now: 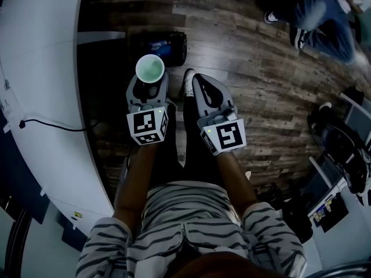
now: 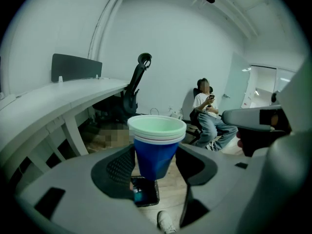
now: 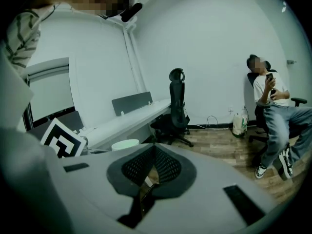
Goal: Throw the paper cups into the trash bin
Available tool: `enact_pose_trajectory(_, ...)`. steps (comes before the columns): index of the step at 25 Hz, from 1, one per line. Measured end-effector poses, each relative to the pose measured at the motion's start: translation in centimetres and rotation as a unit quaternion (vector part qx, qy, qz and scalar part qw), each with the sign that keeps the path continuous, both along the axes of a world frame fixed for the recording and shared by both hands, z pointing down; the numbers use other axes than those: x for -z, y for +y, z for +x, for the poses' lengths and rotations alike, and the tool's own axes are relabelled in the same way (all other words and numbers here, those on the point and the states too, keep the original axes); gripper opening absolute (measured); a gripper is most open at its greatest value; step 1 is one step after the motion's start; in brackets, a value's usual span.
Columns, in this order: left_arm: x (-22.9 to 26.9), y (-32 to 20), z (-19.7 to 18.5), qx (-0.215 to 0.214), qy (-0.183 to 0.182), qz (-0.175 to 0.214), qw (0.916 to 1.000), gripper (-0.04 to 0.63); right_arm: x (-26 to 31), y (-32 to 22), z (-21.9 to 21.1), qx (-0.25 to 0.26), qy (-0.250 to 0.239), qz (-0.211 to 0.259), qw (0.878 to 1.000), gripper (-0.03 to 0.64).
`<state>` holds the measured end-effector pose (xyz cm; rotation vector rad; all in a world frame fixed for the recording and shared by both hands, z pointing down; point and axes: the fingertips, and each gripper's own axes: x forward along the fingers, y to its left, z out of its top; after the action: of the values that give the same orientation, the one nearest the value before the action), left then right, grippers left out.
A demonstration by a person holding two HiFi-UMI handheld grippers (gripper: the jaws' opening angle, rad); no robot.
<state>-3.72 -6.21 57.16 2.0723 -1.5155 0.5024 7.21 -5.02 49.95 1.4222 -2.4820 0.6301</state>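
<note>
White curved desk (image 1: 40, 68) runs down the 9 o'clock side of the head view. Just right of it, the left gripper (image 1: 149, 79) is clamped on a stack of cups (image 1: 150, 69). The stack is blue outside, pale green inside, upright with the mouth up, and the pads press on both sides of the blue wall. The black bin (image 1: 168, 46) sits on the wood floor (image 1: 249, 68) at about 1 o'clock from the cups. In the left gripper view it shows right under the stack's base. Next over, the right gripper (image 1: 199, 81) has its jaws pressed together, nothing in them. Way off at 2 o'clock a person (image 1: 324, 16) sits, feet on the floor.
</note>
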Motion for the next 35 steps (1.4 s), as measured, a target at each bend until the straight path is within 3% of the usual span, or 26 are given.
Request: enact_pose_trajectory(35,-21.9,-1.1,0.2,0.002,-0.005,-0.144,0.9895,0.281,-11.9,-0.4,0.5,-0.019,-0.003,-0.067,0.998,0.009)
